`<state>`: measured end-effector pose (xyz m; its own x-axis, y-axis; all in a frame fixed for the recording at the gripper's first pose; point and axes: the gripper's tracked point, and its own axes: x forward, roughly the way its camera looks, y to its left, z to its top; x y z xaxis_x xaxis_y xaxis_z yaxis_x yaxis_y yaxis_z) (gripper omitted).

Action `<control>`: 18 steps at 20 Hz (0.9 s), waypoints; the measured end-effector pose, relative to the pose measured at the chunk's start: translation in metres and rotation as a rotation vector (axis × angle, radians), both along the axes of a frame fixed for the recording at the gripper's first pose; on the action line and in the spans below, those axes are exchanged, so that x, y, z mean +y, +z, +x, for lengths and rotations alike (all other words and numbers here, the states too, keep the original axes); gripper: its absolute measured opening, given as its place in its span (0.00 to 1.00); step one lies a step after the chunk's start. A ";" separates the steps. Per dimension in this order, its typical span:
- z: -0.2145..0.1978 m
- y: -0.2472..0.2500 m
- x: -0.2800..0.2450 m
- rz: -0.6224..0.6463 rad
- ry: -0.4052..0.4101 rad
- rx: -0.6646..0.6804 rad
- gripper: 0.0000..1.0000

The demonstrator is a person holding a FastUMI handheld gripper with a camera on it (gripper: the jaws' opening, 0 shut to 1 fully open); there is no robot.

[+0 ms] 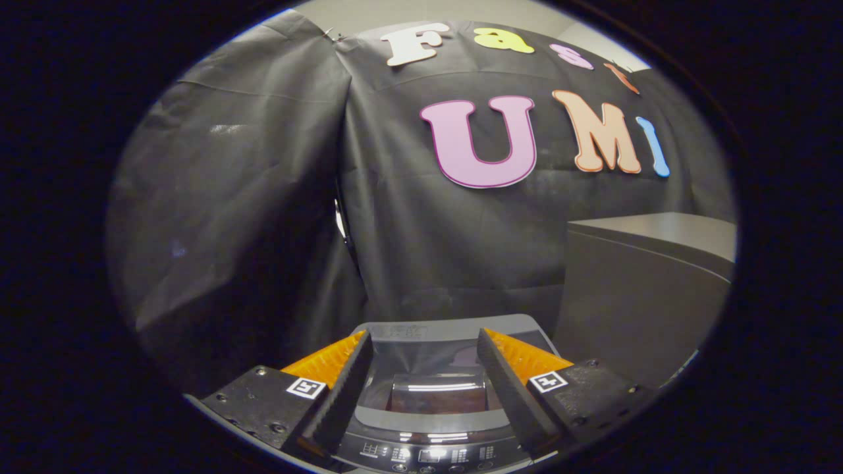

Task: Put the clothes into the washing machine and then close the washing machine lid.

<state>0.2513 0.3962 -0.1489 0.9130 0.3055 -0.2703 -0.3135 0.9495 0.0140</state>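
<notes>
Released tool (425,342) with spread, empty fingers (339,388) above washing machine (428,451), closed glass lid (438,388) between them, grey cabinet (642,289) beside the machine.

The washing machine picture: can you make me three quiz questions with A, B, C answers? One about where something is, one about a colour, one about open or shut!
1. Where is the washing machine?
A. Just ahead of and below the fingers of the hand-held gripper
B. Hanging on the black cloth wall
C. On top of the grey cabinet

2. What colour are the finger sides?
A. Blue
B. Orange
C. Green

3. How is the hand-held gripper?
A. Shut on a shirt
B. Shut on the lid
C. Open, holding nothing

Answers:
1 A, since the machine's glossy lid and button panel show between and under the fingers.
2 B, since both fingers have bright orange sides beside their black pads.
3 C, since a wide gap lies between the fingers and nothing sits in it.
</notes>
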 end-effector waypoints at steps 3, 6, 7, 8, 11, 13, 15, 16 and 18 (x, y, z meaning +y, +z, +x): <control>-0.015 0.003 -0.011 -0.014 -0.008 -0.010 0.97; -0.026 0.017 -0.022 -0.011 -0.007 -0.026 0.97; -0.032 0.021 -0.026 -0.003 -0.011 -0.029 0.97; -0.038 0.024 -0.028 0.007 -0.012 -0.025 0.97; -0.059 0.035 -0.036 0.024 -0.011 -0.025 0.97; -0.071 0.047 -0.042 0.024 -0.007 -0.037 0.97; -0.085 0.059 -0.052 0.029 -0.006 -0.043 0.97; -0.091 0.065 -0.057 0.032 -0.001 -0.046 0.97; -0.101 0.080 -0.065 0.021 0.005 -0.059 0.96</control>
<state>0.1505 0.3315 -0.0694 0.9255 0.3154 -0.2099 -0.3194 0.9475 0.0155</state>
